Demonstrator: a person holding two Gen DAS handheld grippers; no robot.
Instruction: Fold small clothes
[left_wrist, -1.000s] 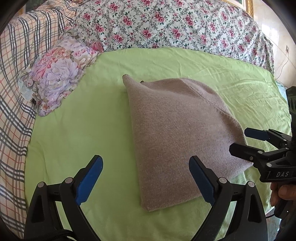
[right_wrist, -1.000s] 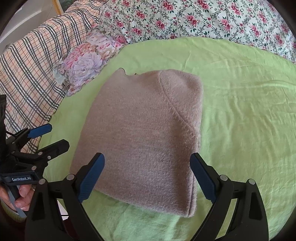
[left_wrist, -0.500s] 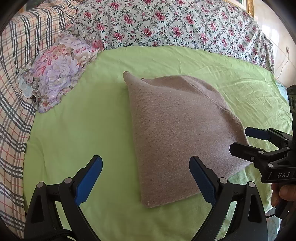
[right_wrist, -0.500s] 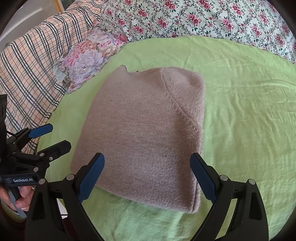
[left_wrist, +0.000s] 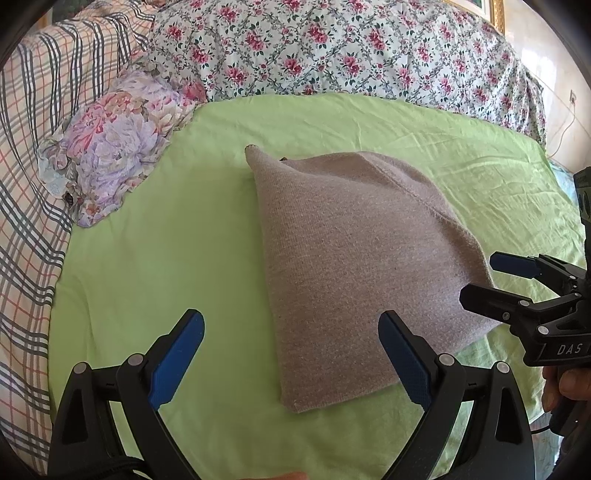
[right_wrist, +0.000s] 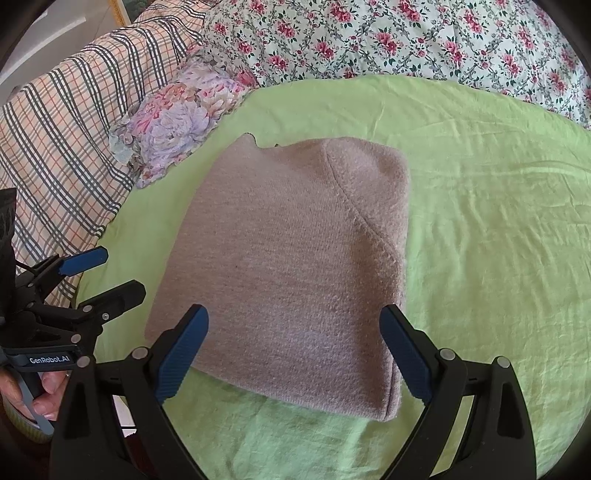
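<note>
A folded taupe knit garment (left_wrist: 354, 258) lies flat on the green sheet (left_wrist: 155, 266); the right wrist view shows the same garment (right_wrist: 295, 266) with a diagonal seam near its right fold. My left gripper (left_wrist: 291, 354) is open, hovering over the garment's near left corner with nothing between its blue pads. My right gripper (right_wrist: 295, 350) is open above the garment's near edge, empty. Each gripper appears in the other's view: the right gripper (left_wrist: 495, 277) at the garment's right side, the left gripper (right_wrist: 107, 271) at its left side.
A floral pillow (left_wrist: 114, 140) lies at the sheet's far left. A plaid blanket (left_wrist: 26, 184) runs along the left side and a rose-print quilt (left_wrist: 332, 48) across the back. A hand (right_wrist: 40, 391) holds the left gripper's handle. Bare green sheet (right_wrist: 480, 221) spreads right of the garment.
Both grippers have drawn slightly nearer the garment's front edge. The garment has not moved and both grippers have stayed open.
</note>
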